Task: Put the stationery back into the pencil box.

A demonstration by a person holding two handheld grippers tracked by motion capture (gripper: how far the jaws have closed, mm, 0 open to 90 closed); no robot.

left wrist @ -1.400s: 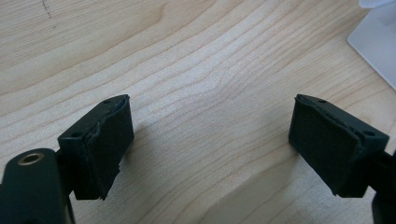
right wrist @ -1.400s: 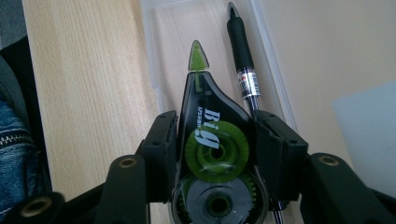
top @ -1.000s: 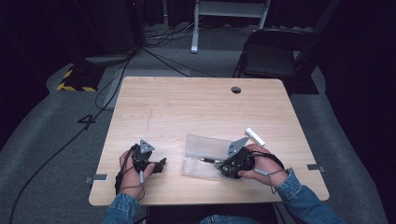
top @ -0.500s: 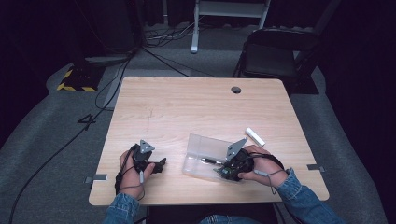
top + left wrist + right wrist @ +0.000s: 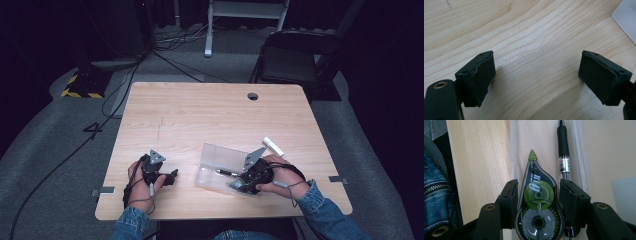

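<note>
Dark room, pale wooden desk (image 5: 210, 115): stationery going into a clear case.
Right gripper (image 5: 537, 195) jaws clamp the green correction-tape dispenser (image 5: 536, 205), lowered into the clear case (image 5: 212, 167) beside a black pen (image 5: 563, 147); release seems left, and a white tube (image 5: 273, 146) waits outside. Left gripper (image 5: 536, 75) rests open, empty, apart.

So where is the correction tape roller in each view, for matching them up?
High view: the correction tape roller lies low and right of centre, in the clear case under the right gripper.
Left gripper view: not in it; a corner of the case at the top right.
Right gripper view: bottom centre, between the jaws, beside the black pen.
Shared landmark: the clear case.
</note>
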